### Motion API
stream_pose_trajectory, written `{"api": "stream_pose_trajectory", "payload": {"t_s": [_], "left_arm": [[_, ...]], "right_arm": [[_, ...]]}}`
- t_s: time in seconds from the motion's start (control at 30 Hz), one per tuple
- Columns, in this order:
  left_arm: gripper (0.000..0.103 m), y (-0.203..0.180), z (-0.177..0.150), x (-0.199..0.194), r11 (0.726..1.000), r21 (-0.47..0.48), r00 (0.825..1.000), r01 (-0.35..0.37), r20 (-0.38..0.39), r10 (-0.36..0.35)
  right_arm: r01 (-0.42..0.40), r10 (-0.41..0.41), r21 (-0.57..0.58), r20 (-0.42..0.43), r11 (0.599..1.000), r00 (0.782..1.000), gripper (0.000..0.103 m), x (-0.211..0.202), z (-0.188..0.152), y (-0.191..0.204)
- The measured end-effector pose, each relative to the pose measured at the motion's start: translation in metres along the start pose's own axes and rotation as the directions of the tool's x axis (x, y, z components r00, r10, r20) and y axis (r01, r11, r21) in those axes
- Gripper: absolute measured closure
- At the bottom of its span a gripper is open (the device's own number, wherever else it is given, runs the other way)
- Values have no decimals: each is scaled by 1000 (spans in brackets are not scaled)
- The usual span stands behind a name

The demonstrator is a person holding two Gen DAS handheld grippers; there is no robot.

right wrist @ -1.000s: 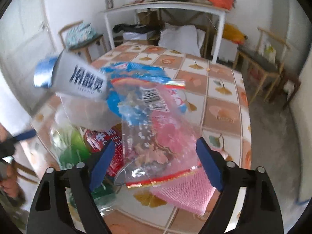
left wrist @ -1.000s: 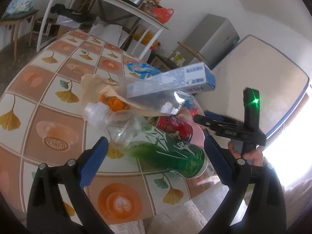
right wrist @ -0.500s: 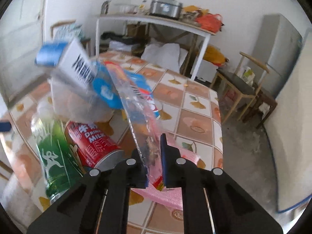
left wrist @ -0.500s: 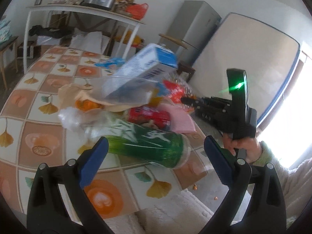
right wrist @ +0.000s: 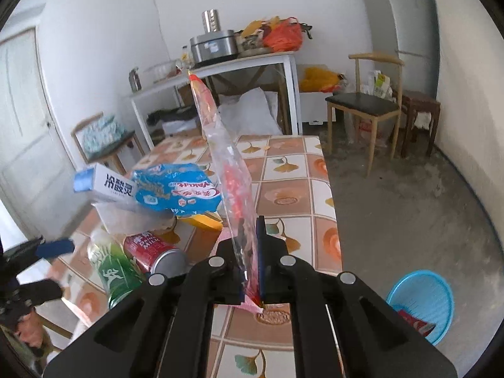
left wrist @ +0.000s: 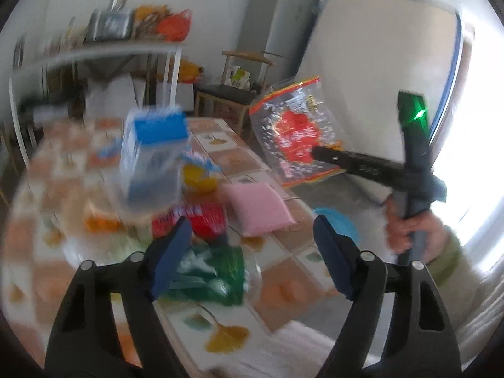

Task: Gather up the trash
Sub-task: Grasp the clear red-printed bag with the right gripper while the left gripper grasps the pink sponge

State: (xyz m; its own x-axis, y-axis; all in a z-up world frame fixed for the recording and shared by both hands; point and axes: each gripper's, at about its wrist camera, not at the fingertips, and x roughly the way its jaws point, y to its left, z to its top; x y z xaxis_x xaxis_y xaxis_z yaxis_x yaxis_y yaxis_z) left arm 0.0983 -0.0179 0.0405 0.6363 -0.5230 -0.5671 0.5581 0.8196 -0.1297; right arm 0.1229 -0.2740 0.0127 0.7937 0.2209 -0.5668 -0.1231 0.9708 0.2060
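The right gripper is clamped on the lower edge of a clear bag with red print; the bag stands upright between the jaws, clear of the table. In the left wrist view the same bag hangs in the air beyond the table edge, pinched at its lower right side. The left gripper has its fingers wide apart and holds nothing; it hovers above the green bottle. A blue bin sits on the floor to the right of the table and already contains at least one red item, so part of the collection appears done. The bag is lifted but not yet over the bin; depositing it is judged to be the step in hand. Remaining on the table: the green bottle, a red can, a blue wrapper, a white-and-blue box, a yellow piece under the wrapper, and a pink pad. Whether the pad counts as trash cannot be determined. Most of the pile is therefore still uncollected; the task is judged to be in its early part. The left wrist view is motion-blurred, so finer detail of the pile cannot be confirmed there.
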Motion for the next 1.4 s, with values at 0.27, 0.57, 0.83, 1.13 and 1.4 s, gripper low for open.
{"api": "stream_pose_trajectory", "payload": {"t_s": [0.27, 0.57, 0.83, 1.13, 1.4], "left_arm": [[31, -48, 21, 47, 971, 228, 989, -71, -112, 99], [18, -49, 50, 145, 998, -55, 949, -26, -316, 8], [18, -62, 58, 234, 981, 74, 843, -180, -502, 193], [18, -73, 53, 266, 958, 209, 790, -197, -545, 281], [18, -111, 34, 236, 976, 219, 849, -1, -516, 117]], "right_arm": [[-24, 19, 111, 43, 994, 999, 97, -19, -15, -33], [4, -10, 195, 34, 981, 999, 97, -33, -38, -68], [-7, -10, 240, 70, 971, 998, 97, -47, -47, -85], [0, -28, 280, 96, 960, 995, 97, -65, -59, -104], [4, -36, 309, 99, 951, 994, 97, -73, -67, -115]]}}
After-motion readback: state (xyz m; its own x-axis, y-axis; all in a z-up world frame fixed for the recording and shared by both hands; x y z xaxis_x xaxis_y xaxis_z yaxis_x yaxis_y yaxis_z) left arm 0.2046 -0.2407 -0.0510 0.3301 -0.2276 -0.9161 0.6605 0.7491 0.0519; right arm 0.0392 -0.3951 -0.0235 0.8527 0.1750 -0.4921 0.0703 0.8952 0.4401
